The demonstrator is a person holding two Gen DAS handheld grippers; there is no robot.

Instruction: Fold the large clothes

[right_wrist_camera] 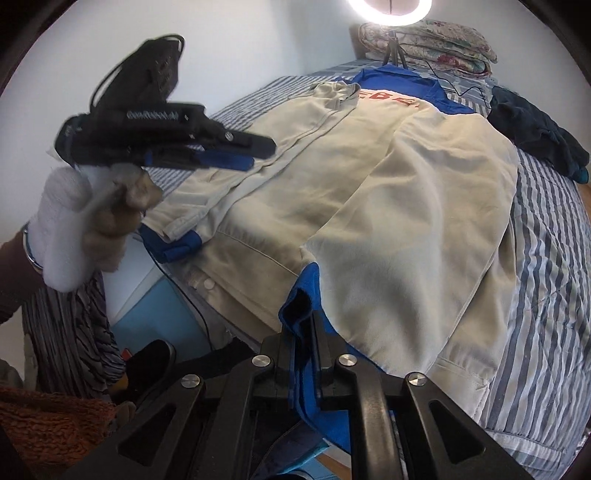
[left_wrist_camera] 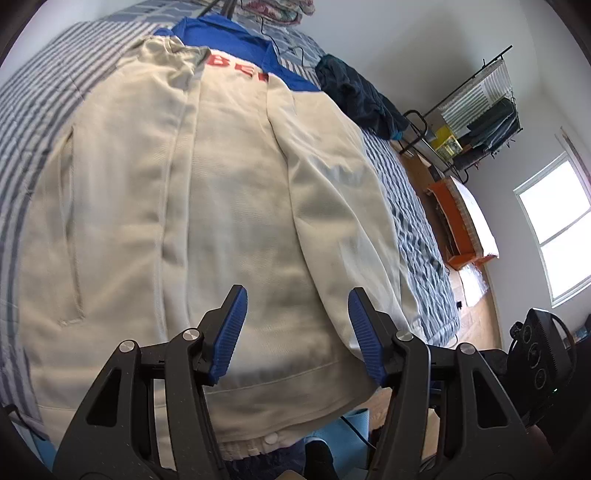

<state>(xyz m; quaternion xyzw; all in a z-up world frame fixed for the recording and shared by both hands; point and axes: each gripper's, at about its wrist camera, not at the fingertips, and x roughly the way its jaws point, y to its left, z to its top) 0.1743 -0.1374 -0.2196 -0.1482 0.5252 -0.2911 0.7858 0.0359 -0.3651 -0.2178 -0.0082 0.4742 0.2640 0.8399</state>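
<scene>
Right tool (right_wrist_camera: 301, 354) is pinching the blue cuff (right_wrist_camera: 297, 295) of the cream jacket (right_wrist_camera: 369, 177) lying on the bed (right_wrist_camera: 546, 258), left tool (left_wrist_camera: 297, 328) is hovering spread, so it's probably needing the bottom hem next.

Bright daylight from window (left_wrist_camera: 557, 229); ring light (right_wrist_camera: 389, 11) glares; left hand (right_wrist_camera: 92, 218) motion-blurred; fisheye edges dark.

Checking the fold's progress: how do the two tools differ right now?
The left tool has its jaws apart with nothing between them, hanging above the cream jacket; the right tool has its jaws nearly together with a blue cuff between them. The left tool's blue pads show fully; the cuff hides the right tool's. Both point down at the jacket on the striped bed.
</scene>
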